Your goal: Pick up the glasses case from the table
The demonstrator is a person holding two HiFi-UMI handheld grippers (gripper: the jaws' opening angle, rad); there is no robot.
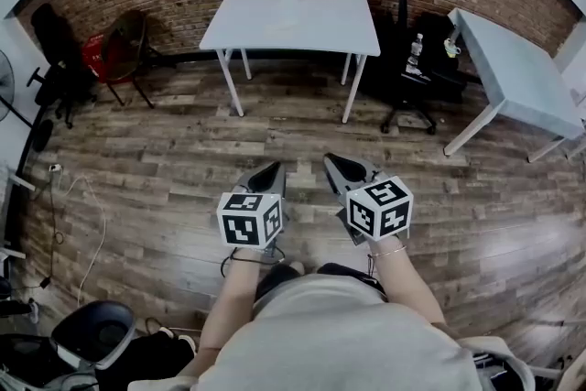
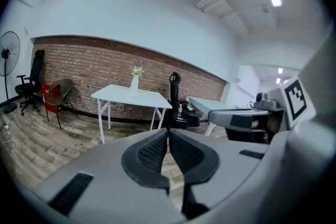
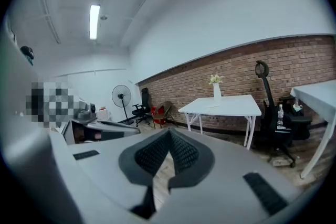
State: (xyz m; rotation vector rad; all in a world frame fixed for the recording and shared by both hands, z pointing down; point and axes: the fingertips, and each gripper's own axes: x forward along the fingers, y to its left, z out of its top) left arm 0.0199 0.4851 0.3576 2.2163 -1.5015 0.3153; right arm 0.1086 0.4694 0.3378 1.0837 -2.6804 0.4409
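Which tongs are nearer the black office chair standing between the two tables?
Right. The right tongs hover well short of the black office chair, to its left; the left tongs are beside them, farther left.

My left tongs (image 2: 168, 132), tips pressed together and empty.
Beyond them a white tabletop (image 2: 128, 96) bearing a vase (image 2: 135, 82) stands before the brick wall (image 2: 84, 68), wooden floor (image 2: 31, 139) below.
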